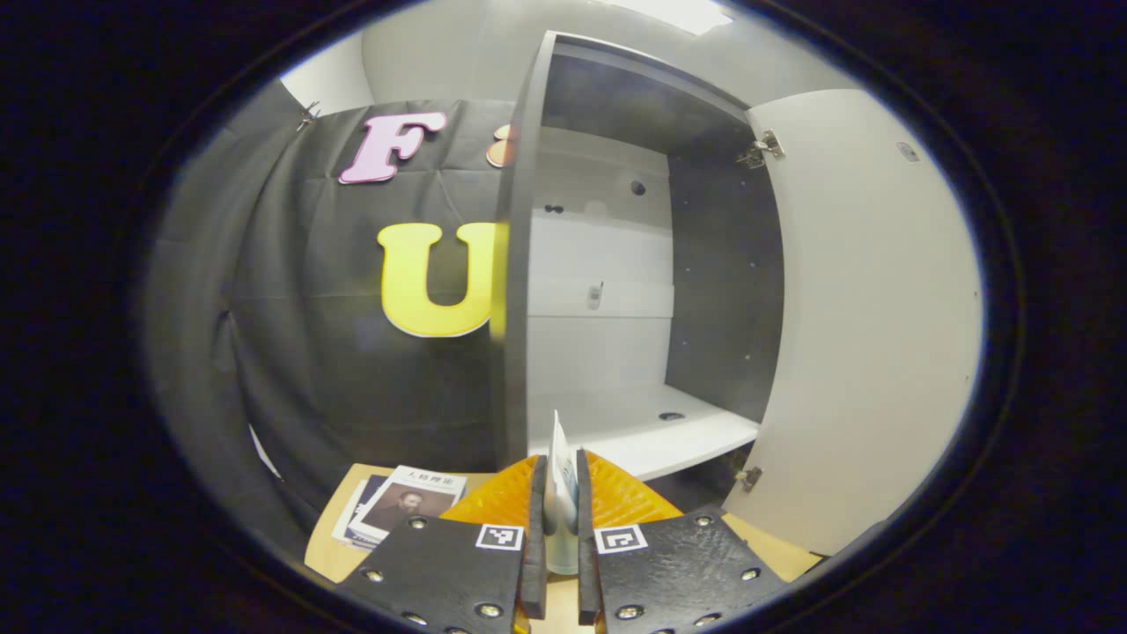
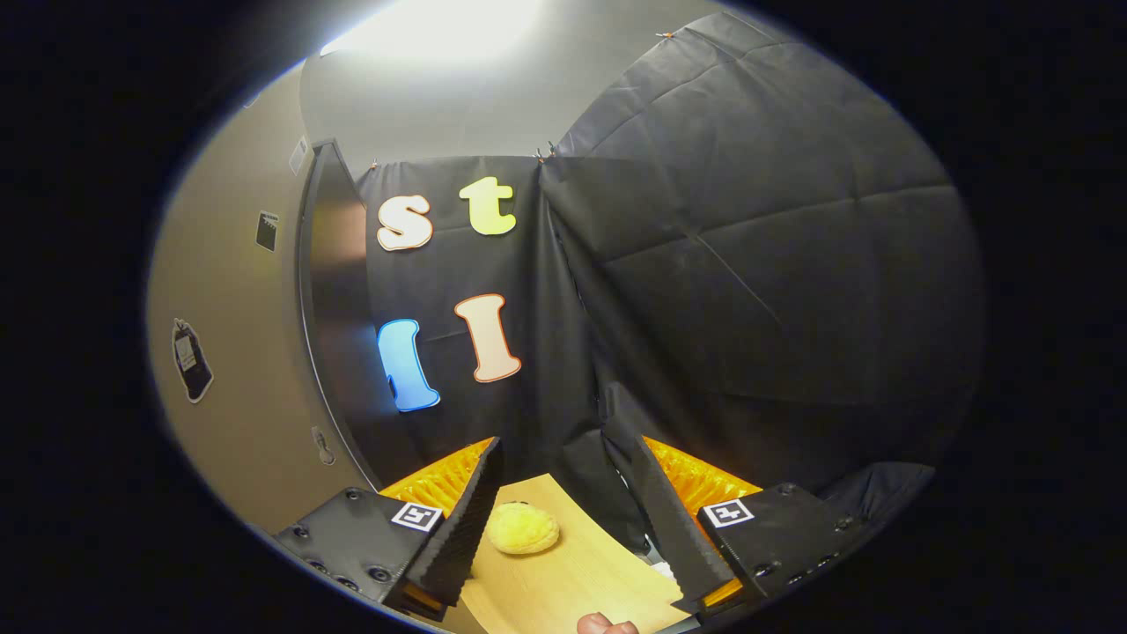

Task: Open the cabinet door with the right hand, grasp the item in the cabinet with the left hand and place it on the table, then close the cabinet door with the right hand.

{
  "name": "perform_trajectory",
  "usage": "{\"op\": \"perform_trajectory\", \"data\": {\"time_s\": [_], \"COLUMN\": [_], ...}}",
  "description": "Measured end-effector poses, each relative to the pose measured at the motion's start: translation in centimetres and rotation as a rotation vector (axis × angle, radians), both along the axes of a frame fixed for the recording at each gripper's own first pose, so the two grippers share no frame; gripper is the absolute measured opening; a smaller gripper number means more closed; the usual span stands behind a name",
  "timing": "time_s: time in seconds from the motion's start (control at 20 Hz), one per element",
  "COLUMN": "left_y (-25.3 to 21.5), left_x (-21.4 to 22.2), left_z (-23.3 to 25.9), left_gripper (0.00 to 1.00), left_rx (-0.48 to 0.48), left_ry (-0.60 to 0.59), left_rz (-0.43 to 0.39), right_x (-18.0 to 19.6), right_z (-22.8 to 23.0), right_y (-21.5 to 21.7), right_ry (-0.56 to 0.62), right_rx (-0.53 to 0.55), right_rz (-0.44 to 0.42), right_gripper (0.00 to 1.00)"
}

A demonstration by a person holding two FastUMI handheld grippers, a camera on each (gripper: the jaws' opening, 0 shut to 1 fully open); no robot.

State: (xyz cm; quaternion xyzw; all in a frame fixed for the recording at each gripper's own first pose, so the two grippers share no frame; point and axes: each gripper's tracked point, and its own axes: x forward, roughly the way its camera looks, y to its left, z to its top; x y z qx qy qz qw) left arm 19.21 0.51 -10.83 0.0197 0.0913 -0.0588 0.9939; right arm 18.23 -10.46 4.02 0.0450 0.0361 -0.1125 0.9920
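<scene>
Clamped between the fingers of the left gripper [image 1: 556, 519] is a thin, flat item [image 1: 558, 480], pale with some blue on it, standing on edge; both fingers press its faces, and it looks like a slim booklet or packet, though I cannot tell which. Just below and to the left of it, a book [image 1: 407, 504] with a portrait cover lies on the wooden table [image 1: 327, 550]. Beyond the held item stands the cabinet [image 1: 519, 264], its door [image 1: 872, 326] swung wide to the right, and its white shelf [image 1: 643, 431] looks bare. So the opening and the grasp appear done and the item seems already out of the cabinet; setting it on the table and closing the door remain. In the right gripper view, the right gripper [image 2: 563, 519] has its jaws wide with nothing between them, hanging over the table near a round yellow bun-like thing [image 2: 522, 527], with the door's outer face to its left.
</scene>
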Motion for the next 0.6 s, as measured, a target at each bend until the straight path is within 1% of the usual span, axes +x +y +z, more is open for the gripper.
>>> {"op": "perform_trajectory", "data": {"time_s": [0.05,0.1,0.15,0.2,0.25,0.3,0.35,0.4,0.55,0.6], "left_y": [1.0,2.0,2.8,3.5,4.0,4.5,4.9,5.2,5.9,6.1], "left_x": [-1.0,-2.0,-3.0,-4.0,-4.9,-5.8,-6.7,-7.6,-9.8,-10.4], "left_z": [-1.0,-2.1,-3.3,-4.5,-5.9,-7.3,-8.9,-10.2,-14.6,-15.8], "left_gripper": [0.12,0.15,0.15,0.18,0.18,0.12,0.12,0.15,0.15,0.12], "left_rx": [0.005,0.004,-0.004,-0.017,-0.031,-0.042,-0.048,-0.052,-0.043,-0.034], "left_ry": [0.002,0.008,0.012,0.016,0.019,0.025,0.03,0.032,0.04,0.037], "left_rz": [0.022,0.044,0.065,0.084,0.099,0.113,0.124,0.13,0.157,0.167], "right_x": [-0.2,-0.4,-0.7,-0.9,-1.2,-1.5,-1.8,-2.1,-2.9,-3.2], "right_z": [0.0,0.0,-0.1,-0.3,-0.5,-0.8,-1.0,-1.2,-1.8,-2.1], "right_y": [0.1,0.2,0.4,0.5,0.6,0.8,1.0,1.2,1.5,1.7], "right_ry": [0.003,0.005,0.01,0.015,0.022,0.031,0.039,0.045,0.059,0.066], "right_rx": [-0.003,-0.004,-0.003,-0.002,-0.001,0.001,0.004,0.007,0.016,0.014], "right_rz": [0.001,0.0,0.002,0.003,0.005,0.008,0.01,0.012,0.014,0.015], "right_gripper": [0.84,0.84,0.84,0.85,0.85,0.84,0.84,0.85,0.84,0.85]}}
